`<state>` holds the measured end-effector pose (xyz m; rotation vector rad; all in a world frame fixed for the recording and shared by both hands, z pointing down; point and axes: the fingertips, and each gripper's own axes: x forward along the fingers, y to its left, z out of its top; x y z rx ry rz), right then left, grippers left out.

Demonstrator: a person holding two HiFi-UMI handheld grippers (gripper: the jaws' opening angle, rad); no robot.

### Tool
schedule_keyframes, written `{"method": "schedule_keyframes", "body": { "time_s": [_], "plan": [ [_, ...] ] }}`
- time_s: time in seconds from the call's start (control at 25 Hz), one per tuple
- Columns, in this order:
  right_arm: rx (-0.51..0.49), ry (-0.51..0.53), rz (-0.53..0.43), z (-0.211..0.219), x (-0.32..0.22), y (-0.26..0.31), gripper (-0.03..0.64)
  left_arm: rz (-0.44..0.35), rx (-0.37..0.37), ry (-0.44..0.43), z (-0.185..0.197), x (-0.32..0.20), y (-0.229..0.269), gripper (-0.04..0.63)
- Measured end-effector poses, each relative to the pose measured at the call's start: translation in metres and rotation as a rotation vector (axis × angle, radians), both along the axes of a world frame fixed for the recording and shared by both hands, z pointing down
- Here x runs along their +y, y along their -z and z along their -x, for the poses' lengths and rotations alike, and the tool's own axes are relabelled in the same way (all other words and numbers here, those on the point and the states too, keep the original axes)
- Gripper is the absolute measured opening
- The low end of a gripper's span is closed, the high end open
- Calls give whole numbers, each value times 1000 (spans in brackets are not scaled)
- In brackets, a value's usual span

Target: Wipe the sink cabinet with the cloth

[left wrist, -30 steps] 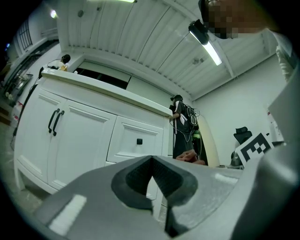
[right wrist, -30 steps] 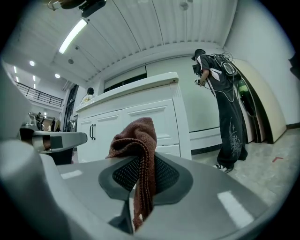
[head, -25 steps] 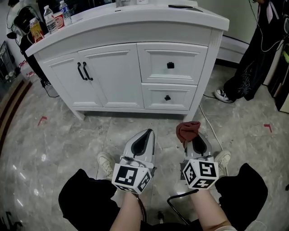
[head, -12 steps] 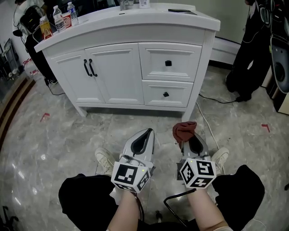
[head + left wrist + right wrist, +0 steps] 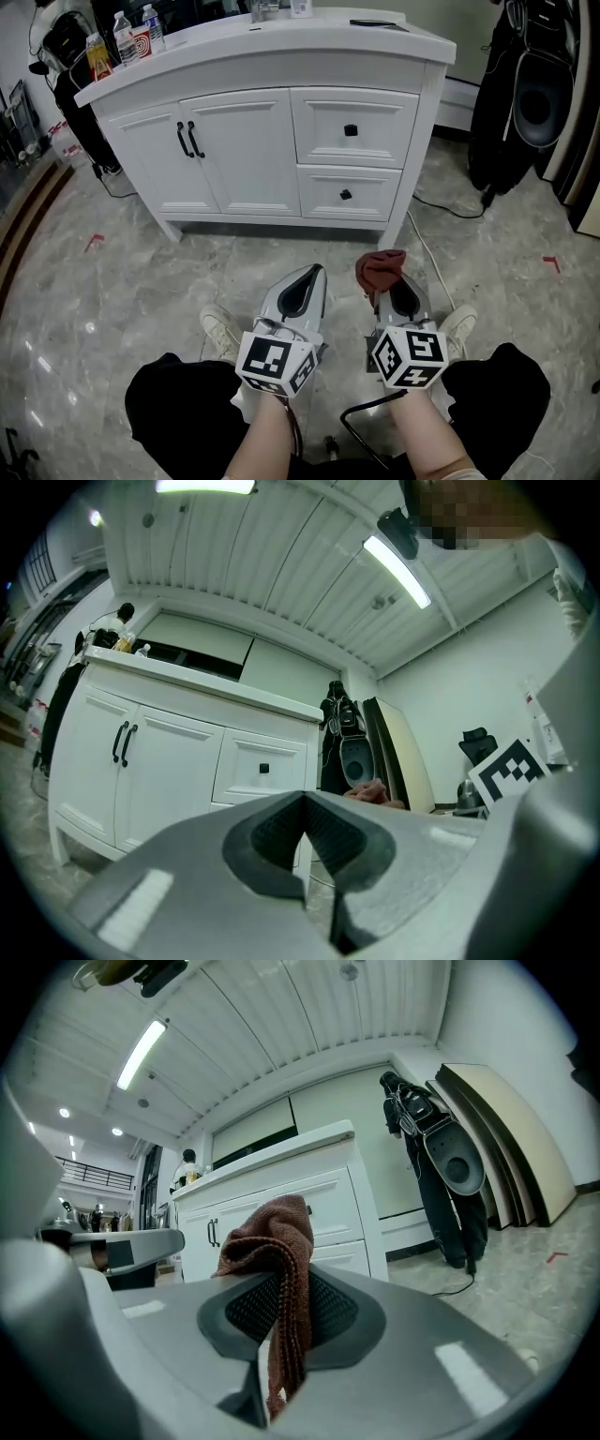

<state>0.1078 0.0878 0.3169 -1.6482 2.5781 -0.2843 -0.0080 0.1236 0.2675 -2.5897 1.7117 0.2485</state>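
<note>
The white sink cabinet (image 5: 244, 150) stands ahead, with two doors on the left and two drawers on the right; it also shows in the left gripper view (image 5: 178, 761) and the right gripper view (image 5: 319, 1213). My right gripper (image 5: 386, 274) is shut on a dark red knitted cloth (image 5: 379, 268), which bunches above the jaws and hangs between them (image 5: 281, 1269). My left gripper (image 5: 302, 286) is shut with nothing in it, beside the right one. Both are held low over the floor, well short of the cabinet.
Bottles and a can (image 5: 122, 39) stand on the countertop's left end. A dark bag and speaker (image 5: 525, 103) lean at the right wall, with a cable (image 5: 441, 202) on the marble floor. My shoes (image 5: 220, 328) are below the grippers.
The view has shifted slightly, so the cabinet sits a bit more to the right and upright. A person standing at the right has left the view. Both grippers kept their pose.
</note>
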Motion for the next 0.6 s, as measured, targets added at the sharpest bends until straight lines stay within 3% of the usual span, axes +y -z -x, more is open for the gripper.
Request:
{"method": "schedule_keyframes", "body": {
  "time_s": [0.6],
  "plan": [
    [-7,4,19,1,-7,-9,87,29,-7,-2,-3,-7,-14,0]
  ]
}}
